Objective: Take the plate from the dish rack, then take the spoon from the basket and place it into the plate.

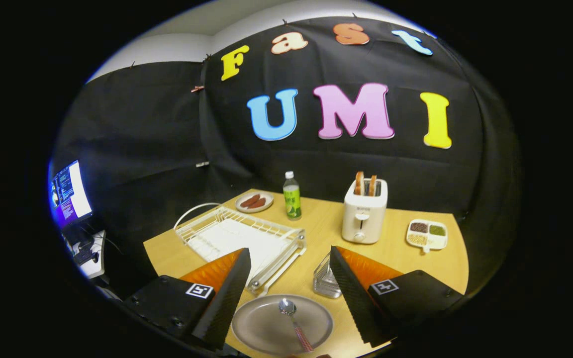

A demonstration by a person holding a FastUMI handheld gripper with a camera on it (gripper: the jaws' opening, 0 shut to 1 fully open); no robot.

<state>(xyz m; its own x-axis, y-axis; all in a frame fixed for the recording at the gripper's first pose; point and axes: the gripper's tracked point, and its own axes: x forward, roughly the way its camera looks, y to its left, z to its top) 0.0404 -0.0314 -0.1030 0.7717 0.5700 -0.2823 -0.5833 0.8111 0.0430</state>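
Note:
A grey plate (266, 328) lies flat on the wooden table, low between my two fingers. On it rests a metal spoon (294, 320) with a red patterned handle, its bowl pointing away from me. My gripper (289, 271) hangs above the plate, open, with nothing between its fingers. The white wire dish rack (241, 238) stands just beyond my left finger and holds no dishes. A small clear basket (326, 281) sits by my right finger, partly hidden behind it.
Beyond the rack stand a green bottle (292, 198), a small plate with sausages (254, 202) and a white toaster (364, 211) with bread slices. A divided snack dish (427, 234) sits at the right. A monitor (70, 191) glows off the table's left side.

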